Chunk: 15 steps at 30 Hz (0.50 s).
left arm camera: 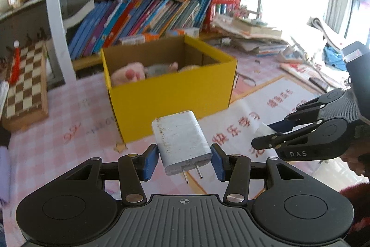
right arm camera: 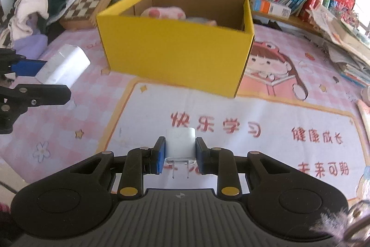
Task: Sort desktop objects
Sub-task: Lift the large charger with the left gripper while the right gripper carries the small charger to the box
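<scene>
Left wrist view: scuffed white charger (left arm camera: 182, 142), two prongs, perhaps rust-speckled.

scuffed white charger (left arm camera: 182, 142) and smaller white plug (right arm camera: 180, 142), both prongs-backward before yellow box (left arm camera: 171, 94)

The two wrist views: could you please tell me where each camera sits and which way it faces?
Left wrist: on the left gripper, facing the yellow box; own fingers clamp a large charger; right gripper at right.
Right wrist: on the right gripper, facing the box; fingers clamp a small charger.
Shared: box, both chargers, chessboard, bookshelf.
</scene>
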Each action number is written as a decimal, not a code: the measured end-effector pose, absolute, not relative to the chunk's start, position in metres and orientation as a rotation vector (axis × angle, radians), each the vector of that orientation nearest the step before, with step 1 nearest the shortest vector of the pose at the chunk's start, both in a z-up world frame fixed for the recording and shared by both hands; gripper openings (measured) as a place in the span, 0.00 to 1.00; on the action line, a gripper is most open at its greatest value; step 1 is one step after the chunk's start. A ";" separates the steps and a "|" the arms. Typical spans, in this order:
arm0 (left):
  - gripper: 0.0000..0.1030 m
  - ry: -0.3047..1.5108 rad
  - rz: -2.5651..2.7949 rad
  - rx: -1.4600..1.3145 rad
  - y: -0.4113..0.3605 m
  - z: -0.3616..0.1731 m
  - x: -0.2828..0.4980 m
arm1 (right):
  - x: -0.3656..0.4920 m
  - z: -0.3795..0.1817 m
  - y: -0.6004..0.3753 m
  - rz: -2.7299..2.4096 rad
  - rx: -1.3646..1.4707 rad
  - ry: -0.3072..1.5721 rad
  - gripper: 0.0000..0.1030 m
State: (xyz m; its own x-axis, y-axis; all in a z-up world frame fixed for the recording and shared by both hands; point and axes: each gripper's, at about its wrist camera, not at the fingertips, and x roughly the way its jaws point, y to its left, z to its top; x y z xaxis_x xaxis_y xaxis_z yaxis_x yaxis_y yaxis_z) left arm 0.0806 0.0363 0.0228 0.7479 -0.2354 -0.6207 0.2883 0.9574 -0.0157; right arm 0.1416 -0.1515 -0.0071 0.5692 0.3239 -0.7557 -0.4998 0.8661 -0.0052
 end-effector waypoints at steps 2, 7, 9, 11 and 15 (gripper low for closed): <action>0.46 0.639 -0.293 0.091 0.037 0.031 0.083 | 0.144 0.002 -0.150 0.488 -0.226 0.813 0.24; 0.46 0.571 -0.299 0.111 0.038 0.053 0.093 | 0.154 0.029 -0.145 0.508 -0.247 0.740 0.24; 0.46 0.552 -0.297 0.116 0.036 0.058 0.099 | 0.160 0.040 -0.143 0.519 -0.255 0.712 0.24; 0.46 0.537 -0.294 0.122 0.034 0.064 0.105 | 0.168 0.050 -0.141 0.532 -0.265 0.684 0.24; 0.46 0.518 -0.279 0.134 0.029 0.070 0.119 | 0.186 0.066 -0.140 0.571 -0.278 0.642 0.24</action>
State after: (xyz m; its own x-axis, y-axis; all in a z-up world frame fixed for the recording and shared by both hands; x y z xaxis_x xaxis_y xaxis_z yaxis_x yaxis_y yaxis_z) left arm 0.1192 0.0291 0.0704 0.8321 -0.2292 -0.5051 0.2965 0.9534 0.0557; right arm 0.1855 -0.1397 0.0660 0.6553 0.4128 -0.6326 -0.5796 0.8118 -0.0706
